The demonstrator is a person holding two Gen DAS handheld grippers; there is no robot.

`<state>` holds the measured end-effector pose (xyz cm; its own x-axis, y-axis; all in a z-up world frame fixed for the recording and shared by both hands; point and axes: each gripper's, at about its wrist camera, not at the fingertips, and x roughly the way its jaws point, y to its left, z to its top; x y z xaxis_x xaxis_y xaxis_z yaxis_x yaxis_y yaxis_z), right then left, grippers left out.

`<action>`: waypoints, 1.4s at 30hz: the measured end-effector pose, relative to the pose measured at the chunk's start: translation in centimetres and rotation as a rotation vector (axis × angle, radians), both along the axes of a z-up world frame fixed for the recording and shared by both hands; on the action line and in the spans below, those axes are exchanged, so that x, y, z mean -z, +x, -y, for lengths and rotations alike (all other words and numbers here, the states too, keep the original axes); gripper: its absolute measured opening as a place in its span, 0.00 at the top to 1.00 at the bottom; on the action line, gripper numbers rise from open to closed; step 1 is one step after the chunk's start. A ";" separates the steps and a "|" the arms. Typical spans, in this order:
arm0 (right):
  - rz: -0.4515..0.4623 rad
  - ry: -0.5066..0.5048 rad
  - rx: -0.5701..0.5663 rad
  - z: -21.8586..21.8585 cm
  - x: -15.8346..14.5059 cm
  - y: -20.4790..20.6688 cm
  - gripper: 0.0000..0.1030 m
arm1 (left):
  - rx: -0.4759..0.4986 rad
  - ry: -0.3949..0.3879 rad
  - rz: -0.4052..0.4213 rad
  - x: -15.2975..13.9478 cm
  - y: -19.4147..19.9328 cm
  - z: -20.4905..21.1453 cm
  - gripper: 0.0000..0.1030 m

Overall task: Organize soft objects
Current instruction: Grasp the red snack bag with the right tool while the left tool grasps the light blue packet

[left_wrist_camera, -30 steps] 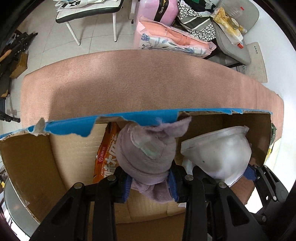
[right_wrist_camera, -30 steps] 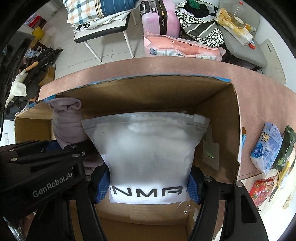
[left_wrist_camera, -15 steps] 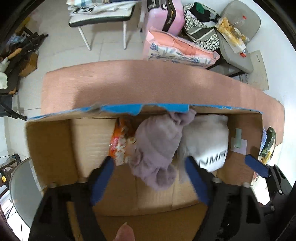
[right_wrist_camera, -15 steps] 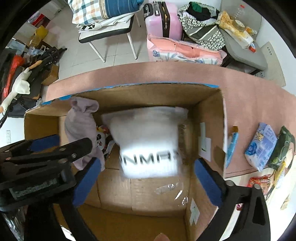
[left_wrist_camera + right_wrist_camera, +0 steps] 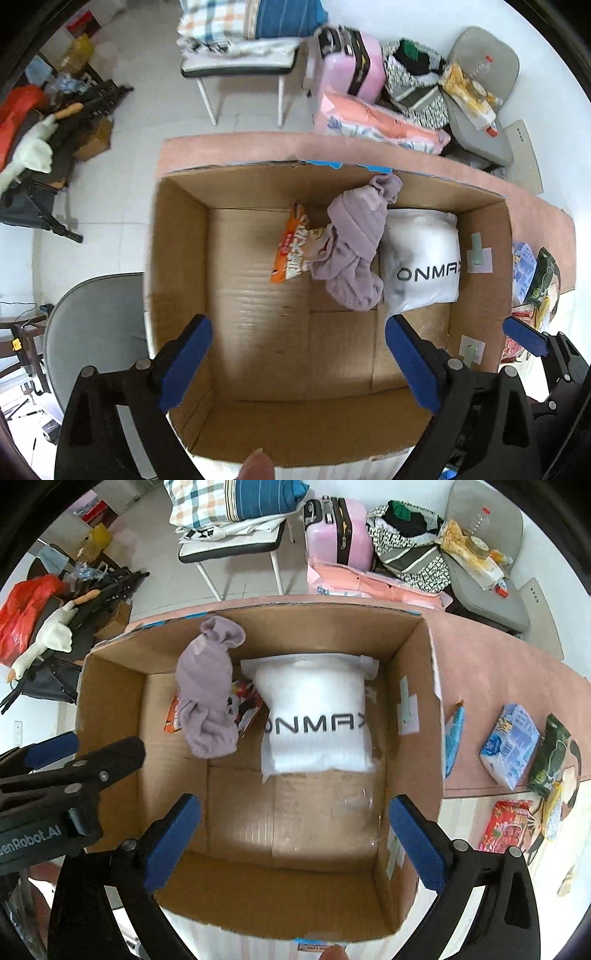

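An open cardboard box (image 5: pixel 177 258) (image 5: pixel 413 686) sits on a pink-topped table. Inside at the far side lie a lilac cloth bundle (image 5: pixel 354 247) (image 5: pixel 208 694), a white zip bag marked ONMAX (image 5: pixel 421 258) (image 5: pixel 314 720) and an orange snack packet (image 5: pixel 293 251) (image 5: pixel 247 705) partly under the cloth. My left gripper (image 5: pixel 299 362) is open and empty above the box's near half. My right gripper (image 5: pixel 295 845) is open and empty above the box's near edge.
Snack and tissue packets (image 5: pixel 509 746) lie on the table right of the box. A grey chair (image 5: pixel 96 325) stands at the left. Beyond the table are a chair with folded bedding (image 5: pixel 236 513), a pink suitcase (image 5: pixel 336 531) and bags.
Both grippers opened and let go: the lilac bundle and the white bag now lie in the box. Both grippers pulled up and back, so the whole box shows.
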<state>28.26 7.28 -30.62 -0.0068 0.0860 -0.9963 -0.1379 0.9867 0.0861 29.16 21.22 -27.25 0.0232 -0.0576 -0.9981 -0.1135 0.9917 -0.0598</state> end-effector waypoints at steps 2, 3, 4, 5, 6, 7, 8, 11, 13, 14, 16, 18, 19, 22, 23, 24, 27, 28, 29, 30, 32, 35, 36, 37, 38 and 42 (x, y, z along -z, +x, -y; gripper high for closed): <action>0.017 0.015 0.010 0.4 -1.0 -1.0 0.00 | 0.009 0.038 0.044 -1.3 -1.3 0.3 0.07; 0.025 0.024 0.019 0.7 -1.5 -1.4 0.00 | 0.016 0.056 0.070 -2.1 -2.2 0.5 0.07; 0.035 0.033 0.032 1.1 -2.1 -2.0 0.00 | 0.016 0.061 0.093 -2.7 -2.9 0.7 0.07; 0.043 0.040 0.039 1.6 -2.8 -2.7 0.00 | 0.008 0.063 0.115 -3.3 -3.5 1.0 0.07; 0.056 0.044 0.047 2.2 -3.5 -3.5 0.00 | 0.003 0.066 0.133 -3.9 -4.1 1.2 0.07; 0.065 0.048 0.055 2.8 -4.0 -3.9 0.00 | 0.006 0.059 0.151 -4.5 -4.7 1.7 0.07; 0.077 0.056 0.069 3.8 -4.8 -4.9 0.00 | 0.010 0.057 0.164 -5.0 -5.1 2.2 0.07; 0.095 0.076 0.123 7.3 -6.7 -6.6 0.00 | 0.036 0.030 0.191 -6.1 -6.3 4.8 0.07; 0.104 0.066 0.171 10.5 -7.6 -7.6 0.00 | 0.063 -0.001 0.179 -6.5 -6.7 7.1 0.07; 0.105 0.062 0.200 12.5 -7.9 -8.1 0.00 | 0.086 -0.019 0.173 -6.6 -6.8 8.5 0.07; 0.102 0.039 0.258 16.5 -8.1 -8.3 0.00 | 0.129 -0.014 0.167 -6.8 -6.5 11.3 0.07; 0.101 0.013 0.316 20.3 -7.5 -8.1 0.00 | 0.171 0.000 0.164 -6.6 -5.6 14.4 0.07; 0.095 0.002 0.351 22.3 -6.8 -7.9 0.00 | 0.185 0.008 0.162 -6.5 -5.1 15.6 0.07; 0.040 -0.002 0.462 28.5 -2.4 -6.5 0.00 | 0.252 0.056 0.147 -5.0 -3.0 20.1 0.07; 0.024 -0.006 0.480 29.6 -1.0 -6.1 0.01 | 0.275 0.074 0.136 -4.3 -2.1 21.8 0.07; -0.005 -0.007 0.493 30.8 0.9 -5.4 0.04 | 0.301 0.083 0.122 -3.6 -1.0 23.3 0.12; -0.086 0.018 0.506 32.3 5.2 -3.7 0.14 | 0.356 0.114 0.084 -1.6 1.3 27.0 0.28; -0.112 0.024 0.496 32.6 6.7 -3.4 0.16 | 0.374 0.119 0.065 -0.6 2.2 28.6 0.28; -0.125 0.028 0.486 32.7 7.5 -3.2 0.16 | 0.384 0.128 0.057 0.0 2.8 29.6 0.28; -0.141 0.037 0.474 32.9 8.3 -3.1 0.18 | 0.399 0.127 0.046 0.7 3.4 30.6 0.28; -0.174 0.042 0.444 33.1 9.6 -3.1 0.27 | 0.430 0.108 0.001 2.3 4.6 32.9 0.28; -0.184 0.034 0.425 34.6 10.0 -3.4 0.49 | 0.460 0.075 -0.051 4.2 5.9 35.5 0.28; -0.185 0.047 0.438 35.4 10.0 -3.6 0.51 | 0.471 0.067 -0.068 4.9 6.3 36.3 0.28; -0.184 0.043 0.458 36.6 9.9 -3.8 0.51 | 0.477 0.063 -0.077 5.5 6.6 36.9 0.28; -0.182 0.033 0.466 37.5 9.8 -4.0 0.51 | 0.489 0.060 -0.089 6.2 6.9 37.7 0.28; -0.204 0.057 0.506 41.5 10.2 -4.6 0.51 | 0.526 0.056 -0.168 9.2 8.0 40.2 0.28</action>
